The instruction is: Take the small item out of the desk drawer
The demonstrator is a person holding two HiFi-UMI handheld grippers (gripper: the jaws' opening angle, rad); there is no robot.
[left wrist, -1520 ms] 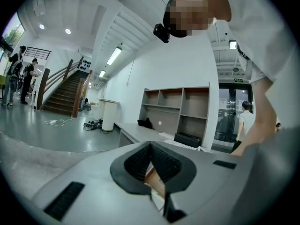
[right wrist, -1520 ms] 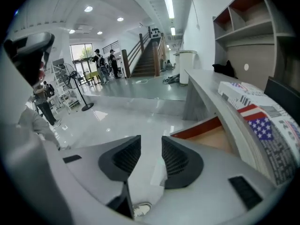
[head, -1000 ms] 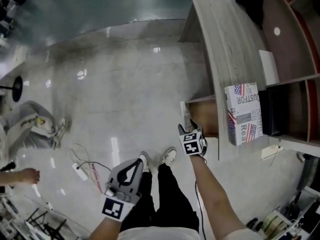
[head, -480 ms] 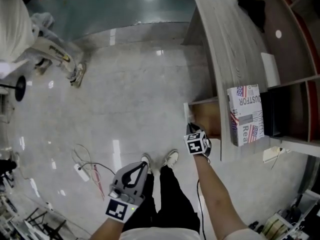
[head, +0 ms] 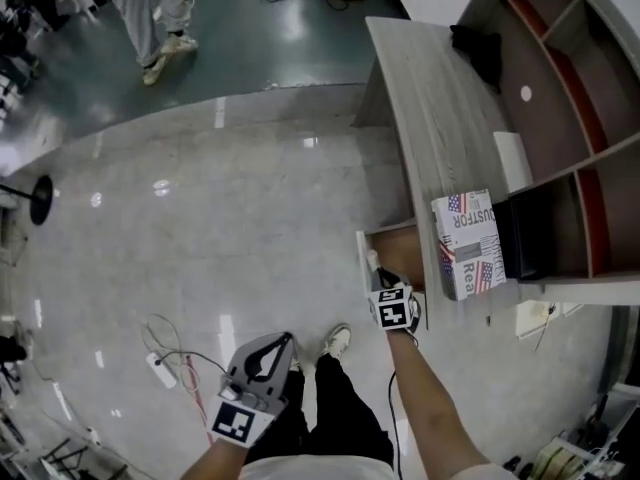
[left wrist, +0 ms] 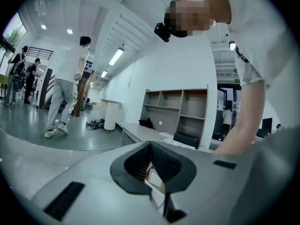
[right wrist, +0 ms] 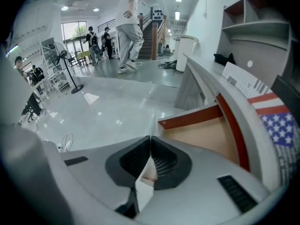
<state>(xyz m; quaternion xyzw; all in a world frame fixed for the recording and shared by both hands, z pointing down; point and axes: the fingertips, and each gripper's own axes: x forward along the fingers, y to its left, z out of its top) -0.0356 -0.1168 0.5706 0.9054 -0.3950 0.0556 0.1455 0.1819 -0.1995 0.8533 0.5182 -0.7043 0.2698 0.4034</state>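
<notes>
Grey wood grain covers the desk, and under its near end the drawer stands pulled out, showing a tan bottom and a reddish side wall. The right gripper hangs over the drawer's front corner, tilted steeply down, with its marker cube towards the person. Seen in the right gripper view, its jaws have just been closing and now meet tip to tip. I cannot tell whether the small item is pinched between them, and I cannot make it out on the stretch of drawer floor that shows.

The left gripper is held low beside the person's legs, well apart from the desk. Its jaws are together too.

A box with a flag print lies on the desk top just beside the drawer. Behind it stands an open shelf unit. A tangle of cables lies on the glossy floor to the left. Another person walks at the far side.
</notes>
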